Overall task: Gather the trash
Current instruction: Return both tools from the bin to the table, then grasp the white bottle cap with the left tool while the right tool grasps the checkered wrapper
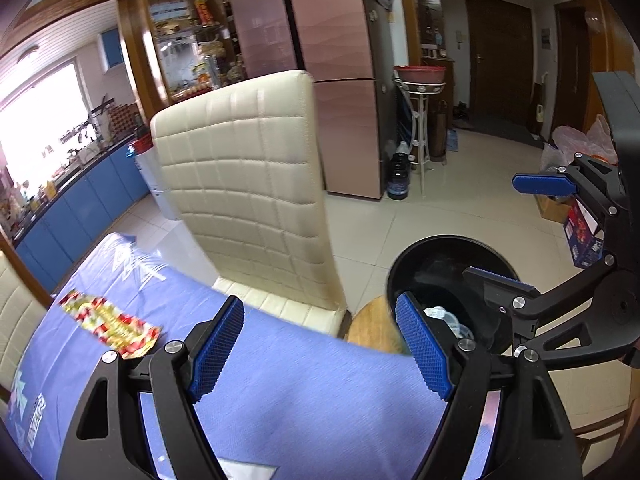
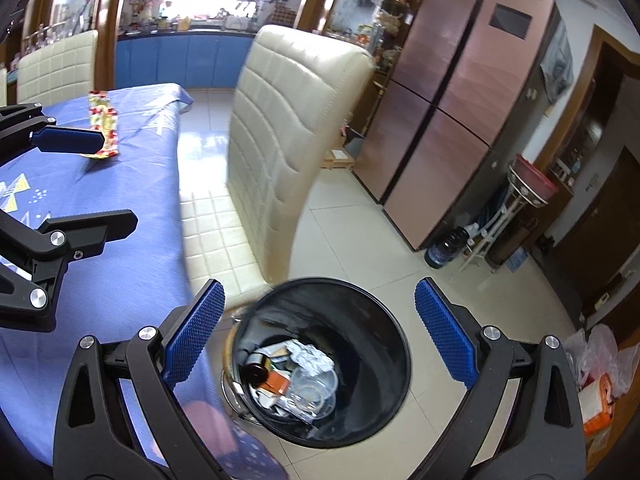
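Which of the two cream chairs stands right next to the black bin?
The big quilted chair beside the table's near corner, its seat almost reaching the black bin. The other chair stands behind the table's far edge.

The left wrist view looks from just above the counter [image 1: 304, 380] across it toward the chair [image 1: 248, 184], the bin [image 1: 404, 276] at right. The right wrist view looks steeply down into the bin [image 2: 360, 308] from close above. Both share counter, chair, bin and fridge [image 1: 332, 60].
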### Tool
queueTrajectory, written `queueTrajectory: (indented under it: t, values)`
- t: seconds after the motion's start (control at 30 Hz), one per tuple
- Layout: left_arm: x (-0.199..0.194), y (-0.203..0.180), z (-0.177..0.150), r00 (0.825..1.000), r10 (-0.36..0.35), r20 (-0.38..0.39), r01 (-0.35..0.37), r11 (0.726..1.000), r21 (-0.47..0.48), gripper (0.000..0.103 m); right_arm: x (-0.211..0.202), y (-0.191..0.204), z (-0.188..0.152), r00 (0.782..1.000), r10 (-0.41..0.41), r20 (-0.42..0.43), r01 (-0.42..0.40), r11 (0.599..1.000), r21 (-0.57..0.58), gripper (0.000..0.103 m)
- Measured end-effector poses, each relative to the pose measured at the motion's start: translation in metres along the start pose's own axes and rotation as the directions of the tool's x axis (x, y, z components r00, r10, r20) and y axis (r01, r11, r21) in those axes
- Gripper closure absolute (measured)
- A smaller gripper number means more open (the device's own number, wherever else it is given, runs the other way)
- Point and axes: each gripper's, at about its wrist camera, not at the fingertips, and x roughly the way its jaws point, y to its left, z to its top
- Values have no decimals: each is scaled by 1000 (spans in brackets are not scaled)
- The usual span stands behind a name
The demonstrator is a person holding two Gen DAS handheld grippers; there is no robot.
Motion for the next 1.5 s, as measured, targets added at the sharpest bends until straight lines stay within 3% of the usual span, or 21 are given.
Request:
queueTrajectory:
  t: [0.23,0.4,0.8,1.03,1.5]
  values:
    - [-15,48,-31,996,86,-36,-88,993,-76,26,3,58,25,996,83,22,-81,992,-96,8]
    - [-25,92,-61,982,166,-90,-178,974,-139,26,6,106,44,987,156,36,-148,974,-170,8]
    - [-60,187,-146,911,336,-241,-399,865,-304,26,13,216,79,944,328,36,-299,898,-322,8]
    - [-74,221,-183,879,375,-296,-462,824,-328,26,15,259,86,922,386,26,-349,860,-371,8]
    - [-66,252,-213,875,379,-302,-463,839,-287,26,36,295,99,921,389,-8,-361,848,-387,8]
